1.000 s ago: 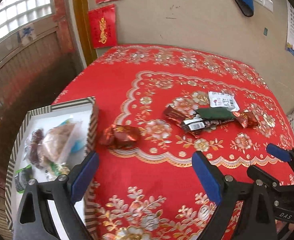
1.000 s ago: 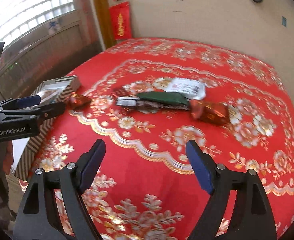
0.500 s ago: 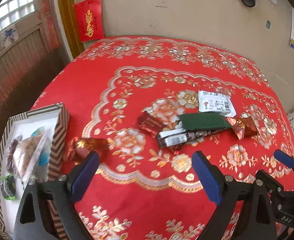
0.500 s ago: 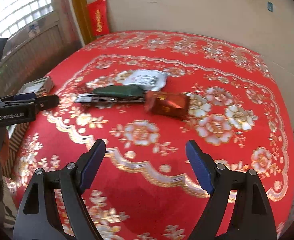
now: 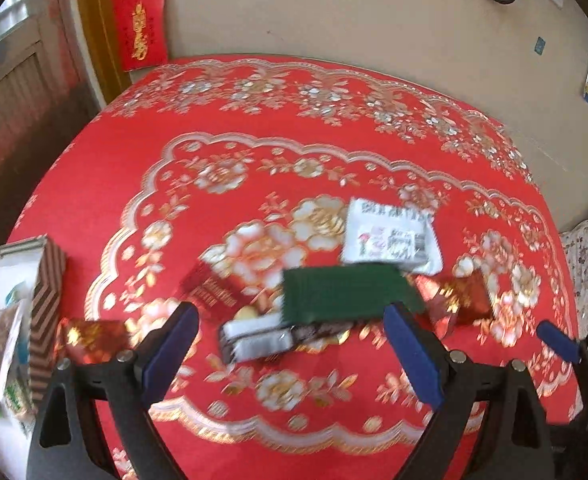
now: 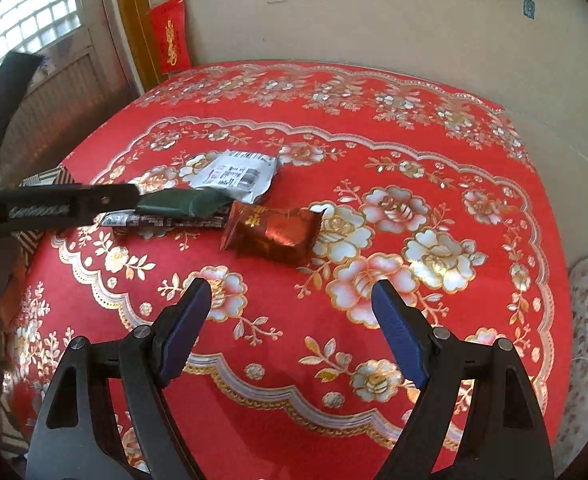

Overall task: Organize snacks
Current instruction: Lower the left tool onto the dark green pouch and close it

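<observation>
Snacks lie in a cluster on the red tablecloth: a green packet (image 5: 348, 294), a white packet (image 5: 390, 236), a dark bar with a white label (image 5: 260, 340), a small dark red packet (image 5: 210, 294) and a red foil packet (image 5: 460, 304). Another red foil packet (image 5: 90, 338) lies beside the striped box (image 5: 48, 292). My left gripper (image 5: 290, 354) is open and empty just in front of the cluster. My right gripper (image 6: 292, 328) is open and empty, in front of the red foil packet (image 6: 272, 232). The green packet (image 6: 186, 202) and white packet (image 6: 240, 176) lie behind it.
The striped box at the table's left edge holds several bagged snacks (image 5: 2, 336). The left gripper's finger (image 6: 66, 204) reaches in from the left in the right wrist view. The right gripper's fingertip (image 5: 558, 342) shows at the right of the left wrist view. A wall stands behind the table.
Both grippers have moved forward and to the right, closer to the snack cluster. The striped box has slid toward the left edge of the left wrist view. Both stay open.
</observation>
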{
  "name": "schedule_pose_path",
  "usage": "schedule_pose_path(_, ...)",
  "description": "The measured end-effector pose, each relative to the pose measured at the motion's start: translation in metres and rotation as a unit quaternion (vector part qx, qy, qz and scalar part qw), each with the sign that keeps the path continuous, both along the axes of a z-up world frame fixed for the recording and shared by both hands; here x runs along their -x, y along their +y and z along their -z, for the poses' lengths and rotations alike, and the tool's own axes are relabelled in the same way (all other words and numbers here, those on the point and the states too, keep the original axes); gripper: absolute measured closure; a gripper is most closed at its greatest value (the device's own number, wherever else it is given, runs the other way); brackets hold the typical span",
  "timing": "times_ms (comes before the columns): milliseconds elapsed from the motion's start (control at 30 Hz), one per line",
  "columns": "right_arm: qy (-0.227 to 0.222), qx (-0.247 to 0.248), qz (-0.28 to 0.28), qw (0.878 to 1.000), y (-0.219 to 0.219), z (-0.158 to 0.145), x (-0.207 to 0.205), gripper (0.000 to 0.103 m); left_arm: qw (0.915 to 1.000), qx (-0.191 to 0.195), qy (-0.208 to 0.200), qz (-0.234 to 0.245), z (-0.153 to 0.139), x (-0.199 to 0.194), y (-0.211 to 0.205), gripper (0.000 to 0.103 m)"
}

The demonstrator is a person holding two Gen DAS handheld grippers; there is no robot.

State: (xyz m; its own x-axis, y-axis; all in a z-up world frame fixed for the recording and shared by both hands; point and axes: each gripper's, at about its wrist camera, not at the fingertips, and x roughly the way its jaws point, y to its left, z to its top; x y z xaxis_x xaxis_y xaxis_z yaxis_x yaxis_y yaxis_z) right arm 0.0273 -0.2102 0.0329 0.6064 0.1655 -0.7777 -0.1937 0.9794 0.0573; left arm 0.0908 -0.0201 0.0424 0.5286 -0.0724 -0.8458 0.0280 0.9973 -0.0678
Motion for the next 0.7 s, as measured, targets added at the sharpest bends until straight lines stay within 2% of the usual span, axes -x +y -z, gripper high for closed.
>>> schedule_pose_path(100,-0.001,-0.016,0.003,1.0,-0.006,0.0,-0.001,0.02,0.9999,-0.002,0.014,0.003,0.007,-0.014,-0.007,0.008)
schedule_pose_path(367,0.002,-0.034,0.006,0.999,-0.011,0.005,-0.003,0.02,0.9967,-0.072,0.012,-0.035,0.021,-0.047,-0.004,0.008)
schedule_pose_path(567,0.008,-0.033,0.005,0.999,-0.011,0.01,-0.005,0.02,0.9933,-0.111,0.024,-0.022,0.035,-0.054,-0.012,0.008)
schedule_pose_path(633,0.007,-0.034,0.008,0.999,-0.013,0.01,-0.005,0.02,0.9934,-0.111,0.027,-0.008,0.035,-0.047,-0.015,0.008)
schedule_pose_path(700,0.004,-0.036,0.013,0.999,-0.017,0.009,-0.005,0.02,0.9957,-0.082,0.039,0.016,0.029,-0.033,-0.017,0.008)
